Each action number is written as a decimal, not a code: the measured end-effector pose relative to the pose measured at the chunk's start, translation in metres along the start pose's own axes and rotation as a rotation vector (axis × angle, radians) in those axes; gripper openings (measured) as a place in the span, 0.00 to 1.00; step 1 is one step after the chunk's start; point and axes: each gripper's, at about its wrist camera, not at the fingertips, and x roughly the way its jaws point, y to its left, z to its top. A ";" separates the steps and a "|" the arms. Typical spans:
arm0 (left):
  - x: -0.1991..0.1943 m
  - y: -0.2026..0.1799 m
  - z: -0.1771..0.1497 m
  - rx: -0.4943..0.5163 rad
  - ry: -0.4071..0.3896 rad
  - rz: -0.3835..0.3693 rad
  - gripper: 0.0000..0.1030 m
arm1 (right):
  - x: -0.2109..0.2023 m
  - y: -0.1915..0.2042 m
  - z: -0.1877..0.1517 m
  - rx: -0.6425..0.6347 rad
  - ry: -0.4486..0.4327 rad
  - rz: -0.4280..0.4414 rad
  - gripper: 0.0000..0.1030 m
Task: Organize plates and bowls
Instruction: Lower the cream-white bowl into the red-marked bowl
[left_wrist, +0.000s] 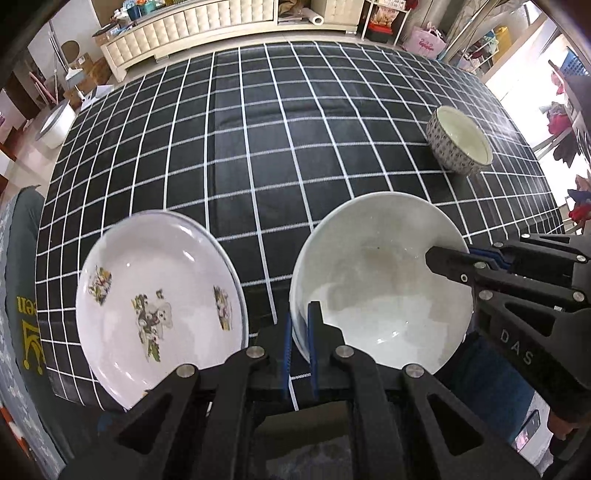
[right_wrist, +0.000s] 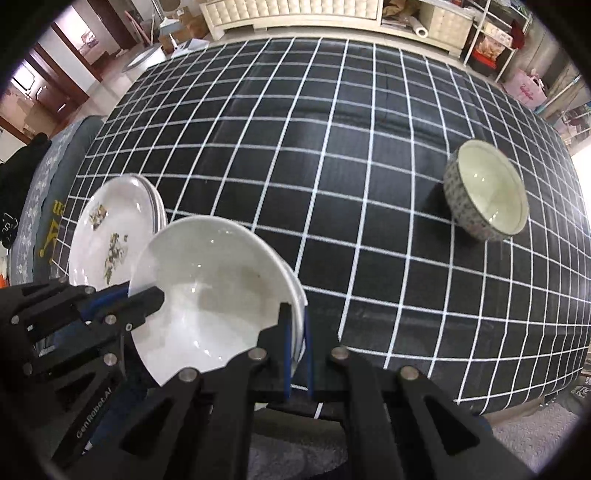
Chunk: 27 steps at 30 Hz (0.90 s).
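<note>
The table (left_wrist: 280, 155), under a black cloth with a white grid, carries everything, and the white bowl (left_wrist: 376, 291) near its front edge is the thing to reckon from. That bowl, which in the right wrist view looks like the top of a small nested stack, is pinched at two places on its rim: the left gripper (left_wrist: 300, 332) has its jaws clenched on the near-left rim, one blue pad inside the wall and one outside, and the right gripper (right_wrist: 297, 332) is clamped the same way on the opposite rim. To the left of the white bowl, just beside it, lies a stack of flowered plates (left_wrist: 159, 302), reaching close to the table's front edge. Well beyond the white bowl, toward the far right, the small patterned bowl (left_wrist: 460, 144) stands alone and upright. The main risk, as I judge it, is the glazed rim slipping out of the thin pads if the two hands lift unevenly or pull apart; the bowl would tip and drop onto the cloth or off the front edge. If it is indeed a nested stack and only the top one is gripped, the lower ones may stick, rise a little and fall. A leftward swing could also clip the plates and nudge them over the edge.
</note>
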 end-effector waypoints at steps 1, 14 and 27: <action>0.001 0.000 -0.002 -0.001 0.004 -0.001 0.07 | 0.001 0.001 -0.001 -0.001 0.004 -0.001 0.08; 0.013 -0.001 -0.009 -0.008 0.037 0.001 0.07 | 0.015 0.000 -0.002 0.010 0.027 -0.001 0.08; 0.017 0.000 -0.009 -0.004 0.044 -0.005 0.08 | 0.016 0.007 -0.002 -0.022 0.027 -0.054 0.09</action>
